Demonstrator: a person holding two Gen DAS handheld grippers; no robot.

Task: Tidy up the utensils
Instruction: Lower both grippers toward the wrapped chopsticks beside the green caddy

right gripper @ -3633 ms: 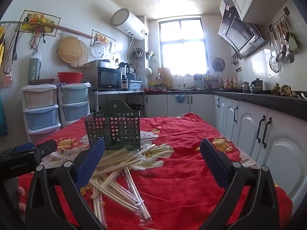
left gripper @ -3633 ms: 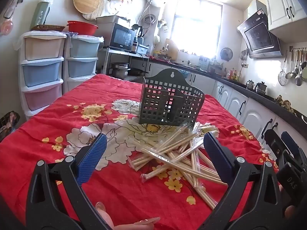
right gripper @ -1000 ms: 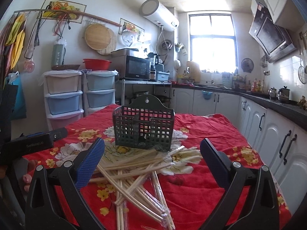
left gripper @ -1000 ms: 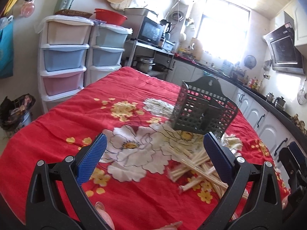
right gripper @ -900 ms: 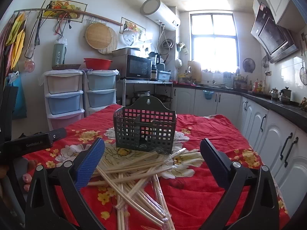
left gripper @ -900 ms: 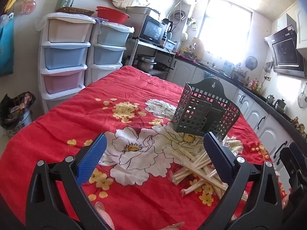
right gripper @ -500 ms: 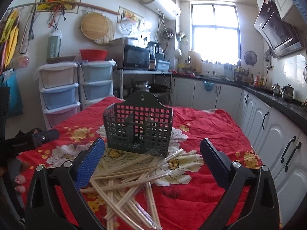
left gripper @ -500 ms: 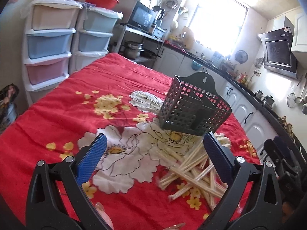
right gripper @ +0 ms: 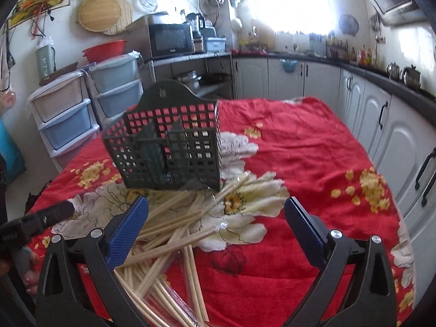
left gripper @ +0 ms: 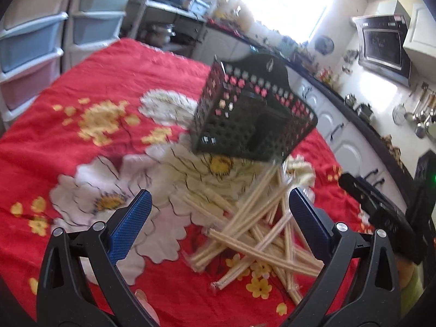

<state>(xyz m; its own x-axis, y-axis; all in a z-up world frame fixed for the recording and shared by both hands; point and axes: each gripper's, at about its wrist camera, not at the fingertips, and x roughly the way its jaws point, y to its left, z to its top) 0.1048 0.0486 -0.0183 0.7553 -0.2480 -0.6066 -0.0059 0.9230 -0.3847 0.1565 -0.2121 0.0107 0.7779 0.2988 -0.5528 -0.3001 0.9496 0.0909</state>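
Note:
A dark perforated utensil basket [left gripper: 253, 117] stands upright on the red flowered tablecloth [left gripper: 81, 87]; it also shows in the right wrist view [right gripper: 171, 147]. A loose pile of wrapped wooden chopsticks [left gripper: 259, 229] lies in front of it, also in the right wrist view [right gripper: 174, 229]. My left gripper [left gripper: 219, 223] is open and empty, above the cloth just left of the pile. My right gripper [right gripper: 216, 226] is open and empty, over the pile's right edge. The right gripper's body [left gripper: 381, 212] shows at the left view's right edge.
Plastic drawer units [right gripper: 65, 114] stand left of the table. White cabinets under a dark counter [right gripper: 395, 114] run along the right. A microwave [right gripper: 170, 41] sits on a rack behind the table. The red tablecloth [right gripper: 313, 150] stretches right of the basket.
Both grippers have moved forward and lower toward the basket and the chopstick pile, which look larger now. The left view is motion-blurred. Both grippers stay open.

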